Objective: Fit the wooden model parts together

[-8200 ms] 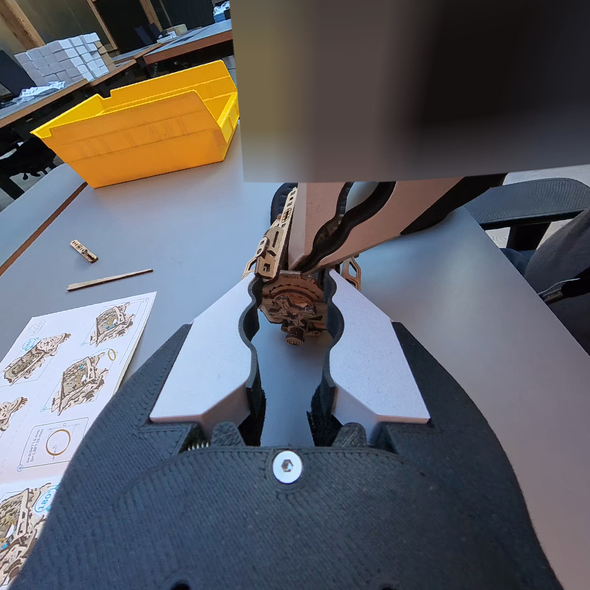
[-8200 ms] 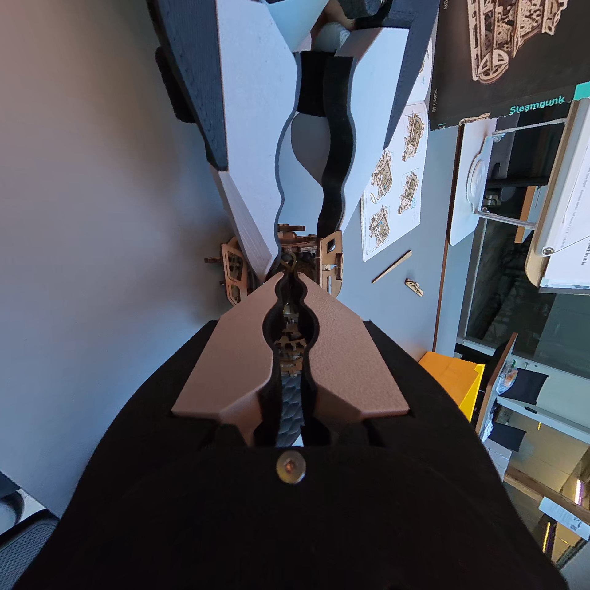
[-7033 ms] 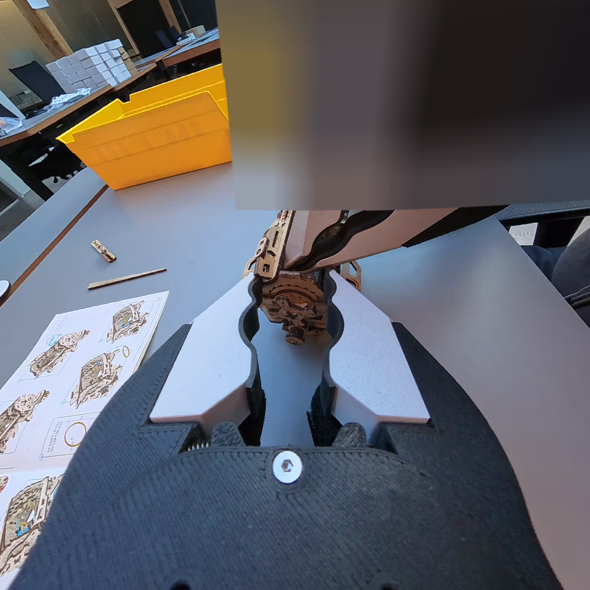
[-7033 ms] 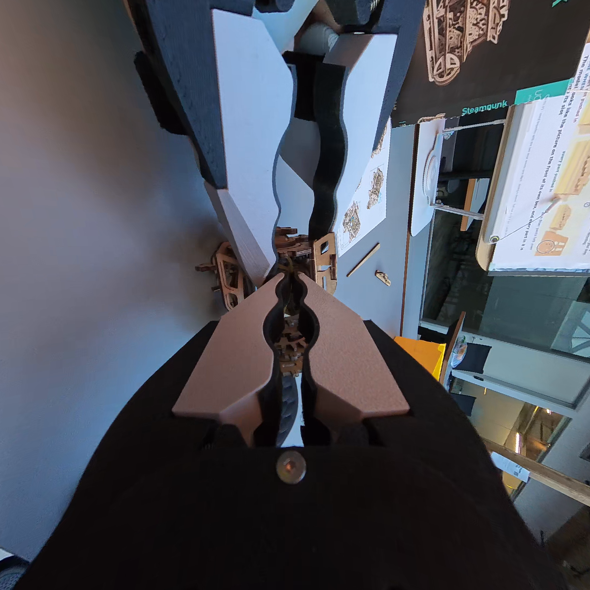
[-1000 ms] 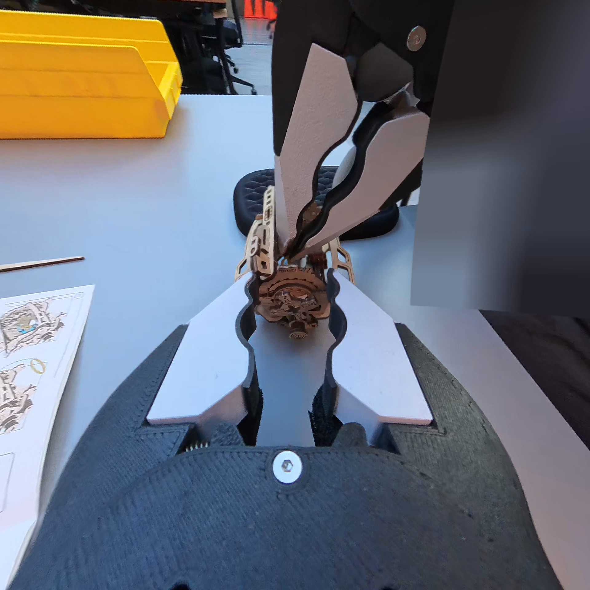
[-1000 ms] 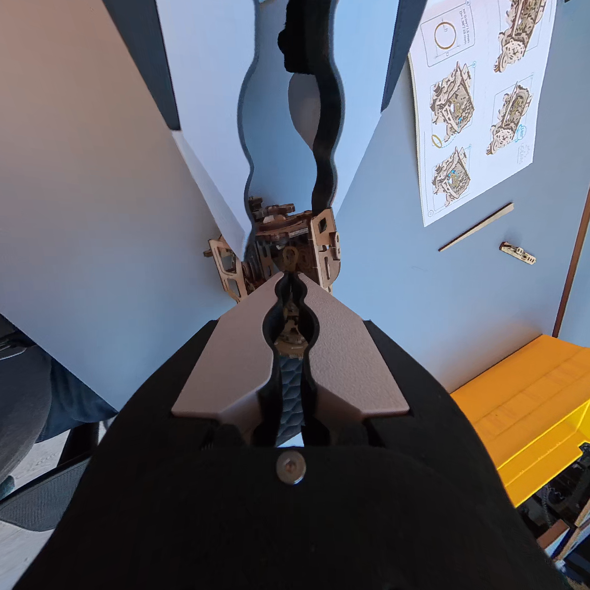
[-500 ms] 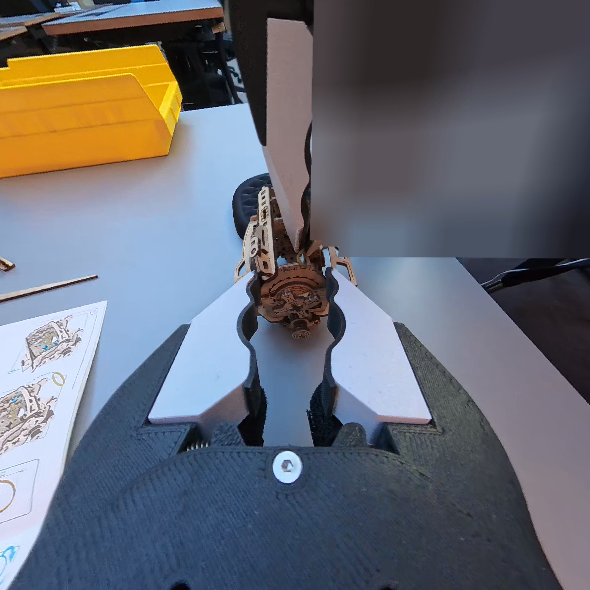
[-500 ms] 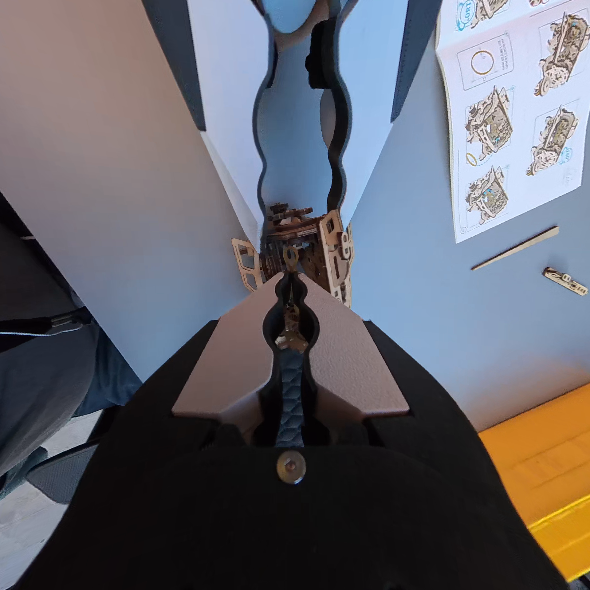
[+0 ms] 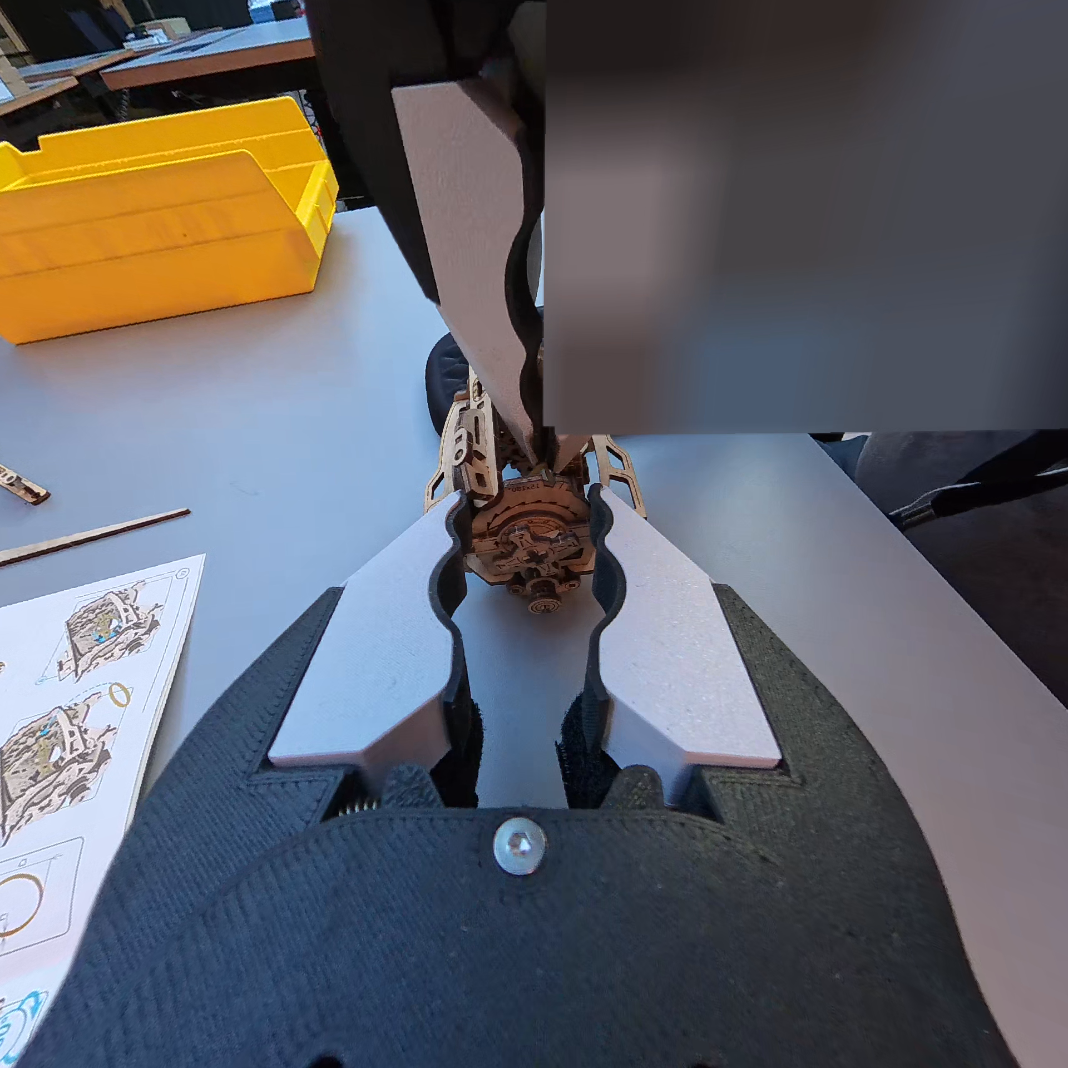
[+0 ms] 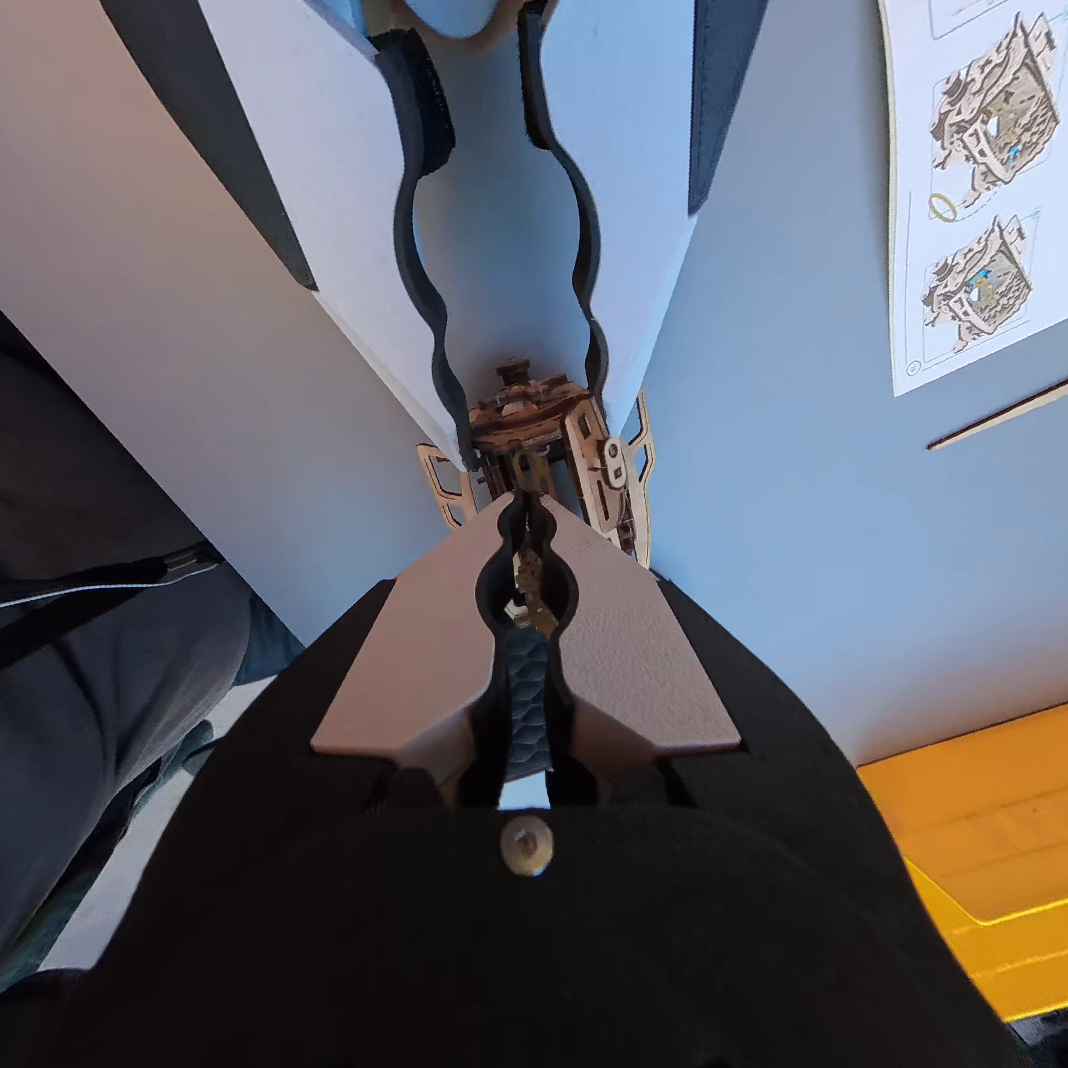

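A small wooden model [image 9: 529,543] with gears and side frames stands on the grey table [image 9: 260,439]. My left gripper [image 9: 527,503] is shut on the model's front end, one fingertip on each side. My right gripper [image 10: 525,497] comes down on the model from above and is shut on a thin wooden part [image 10: 529,569] with a ring end [image 10: 525,465] that pokes into the top of the model [image 10: 537,427]. In the left wrist view the right gripper's fingers [image 9: 479,277] point down onto the model.
A yellow bin [image 9: 156,214] stands at the far left of the table. An instruction sheet [image 9: 75,682], a wooden strip [image 9: 92,537] and a small wooden piece [image 9: 23,485] lie to the left. A black pad [image 9: 442,375] lies behind the model. The table edge runs along the right. The tips of both grippers are at nearly the same place.
Both grippers keep their hold. The right gripper has swung more upright over the model, and the views have shifted slightly; the model stays on the table.
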